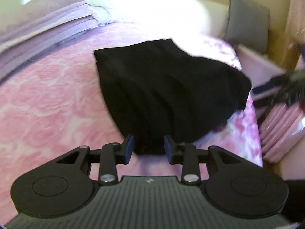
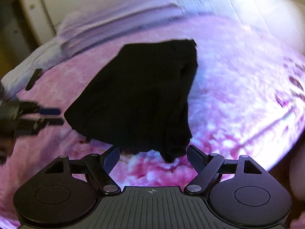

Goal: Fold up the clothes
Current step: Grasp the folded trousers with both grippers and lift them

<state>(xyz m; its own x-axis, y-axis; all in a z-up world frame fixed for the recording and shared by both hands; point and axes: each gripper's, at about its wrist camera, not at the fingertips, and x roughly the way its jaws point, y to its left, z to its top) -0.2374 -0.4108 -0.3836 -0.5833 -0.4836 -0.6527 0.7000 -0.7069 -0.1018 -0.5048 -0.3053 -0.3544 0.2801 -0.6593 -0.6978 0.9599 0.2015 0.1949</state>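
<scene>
A black garment point(image 1: 162, 87) lies folded on the pink floral bedspread point(image 1: 47, 105); it also shows in the right wrist view point(image 2: 141, 99). My left gripper point(image 1: 148, 147) is open, its blue-padded fingers either side of the garment's near edge. My right gripper point(image 2: 153, 156) is open wide at the garment's near corner, with nothing between the fingers. The left gripper also shows in the right wrist view point(image 2: 53, 116) at the garment's left side. The right gripper shows blurred in the left wrist view point(image 1: 282, 89) at the far right.
Folded lilac blankets point(image 1: 47, 24) lie at the head of the bed. A grey pillow point(image 1: 247, 19) leans at the back right. A pink ribbed object point(image 1: 282, 126) lies beside the bed's right edge. A small dark object point(image 2: 34, 79) lies on the bedspread at left.
</scene>
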